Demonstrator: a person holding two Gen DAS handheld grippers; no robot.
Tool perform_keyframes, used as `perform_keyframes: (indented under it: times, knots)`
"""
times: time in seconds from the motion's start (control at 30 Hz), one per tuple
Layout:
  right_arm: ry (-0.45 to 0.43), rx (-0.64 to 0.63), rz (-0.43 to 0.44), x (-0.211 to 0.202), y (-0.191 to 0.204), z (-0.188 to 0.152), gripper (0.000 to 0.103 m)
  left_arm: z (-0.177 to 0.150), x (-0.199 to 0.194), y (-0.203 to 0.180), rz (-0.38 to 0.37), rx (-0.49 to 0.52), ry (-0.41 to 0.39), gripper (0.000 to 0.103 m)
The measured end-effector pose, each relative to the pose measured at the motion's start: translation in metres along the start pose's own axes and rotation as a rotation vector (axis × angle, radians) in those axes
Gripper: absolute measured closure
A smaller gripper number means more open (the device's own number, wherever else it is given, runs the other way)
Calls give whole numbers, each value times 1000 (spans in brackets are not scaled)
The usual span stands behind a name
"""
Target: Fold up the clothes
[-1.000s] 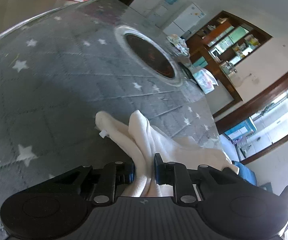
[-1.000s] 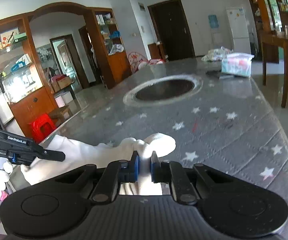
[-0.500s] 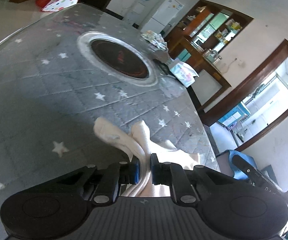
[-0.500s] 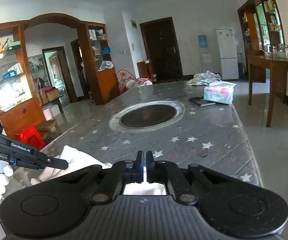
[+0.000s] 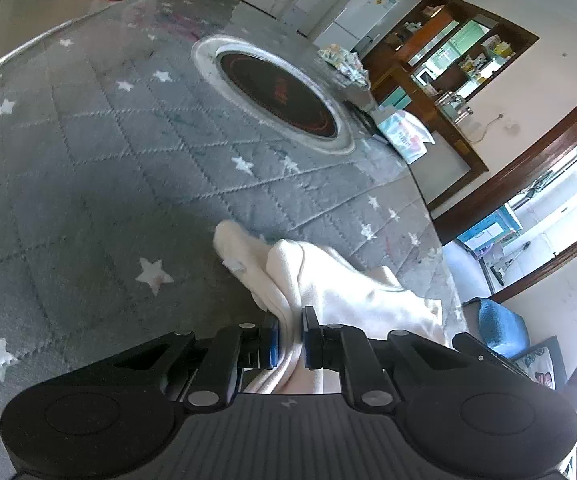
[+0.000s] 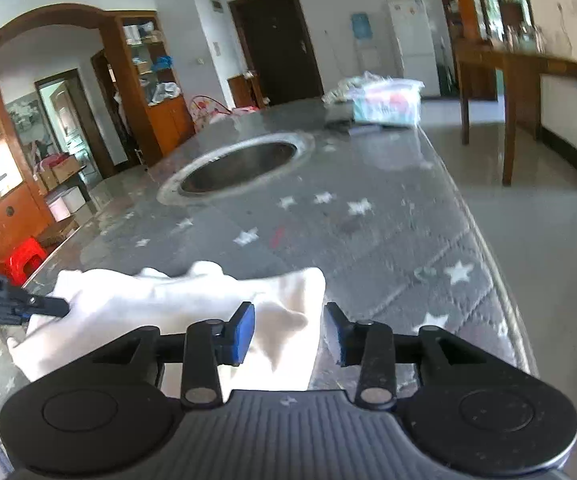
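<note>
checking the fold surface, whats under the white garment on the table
The white garment lies on the grey star-print quilted cover near the table's edge. Only that cover shows around it; whatever lies directly beneath the cloth is hidden.

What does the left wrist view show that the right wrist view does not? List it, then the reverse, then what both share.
Only the left wrist view: the left gripper shut on the white garment, and a bright doorway on the right.

Only the right wrist view: the right gripper open, with the garment lying between its fingers but not clamped, a red stool on the floor, and a dark closed door.

Both: the grey star-patterned table cover, the round recessed burner, the white fridge.
</note>
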State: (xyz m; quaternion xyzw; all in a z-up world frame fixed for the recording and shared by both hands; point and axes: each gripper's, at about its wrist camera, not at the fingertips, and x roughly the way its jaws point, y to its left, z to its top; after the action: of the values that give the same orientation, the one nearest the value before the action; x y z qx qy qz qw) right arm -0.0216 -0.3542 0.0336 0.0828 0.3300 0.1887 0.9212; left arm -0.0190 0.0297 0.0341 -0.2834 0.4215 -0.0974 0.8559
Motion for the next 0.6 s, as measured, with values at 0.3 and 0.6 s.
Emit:
perform_keyframes:
  times: [0.3,0.6]
  knots:
    - [39,22,60,23,2,-6,75,3,9,13,20,-33,5,83]
    - [-27,-26,66,1,20,6,94,7,2,1,-1,9,-19,92]
